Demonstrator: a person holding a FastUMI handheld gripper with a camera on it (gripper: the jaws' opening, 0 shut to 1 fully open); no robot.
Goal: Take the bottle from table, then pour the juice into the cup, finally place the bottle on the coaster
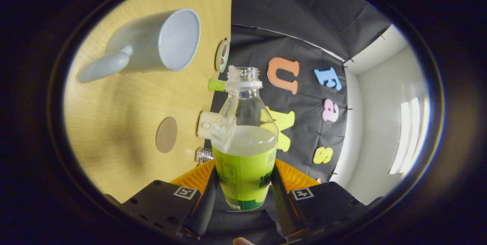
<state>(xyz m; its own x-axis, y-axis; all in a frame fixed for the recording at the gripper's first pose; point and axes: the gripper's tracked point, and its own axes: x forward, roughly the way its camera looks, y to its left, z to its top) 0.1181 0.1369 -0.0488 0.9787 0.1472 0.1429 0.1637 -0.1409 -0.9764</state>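
Observation:
My gripper (243, 184) is shut on a clear bottle (243, 142) with a green label, both fingers pressing its lower body. The bottle is uncapped and holds pale juice up to about mid-height. The view is rolled on its side, so the wooden table (114, 123) stands like a wall beside the bottle. A pale blue cup (159, 43) with a handle sits on that table, beyond the bottle's mouth and off to its side, its opening facing toward the bottle. A round brown coaster (166, 134) lies flat on the table, level with the bottle's shoulder.
Small things lie along the table's far edge: a round green-rimmed disc (222, 55), a green piece (216, 84), a white block (207, 124) and a metal cap-like piece (204, 155). Beyond the table hang the black cloth wall and a white room wall.

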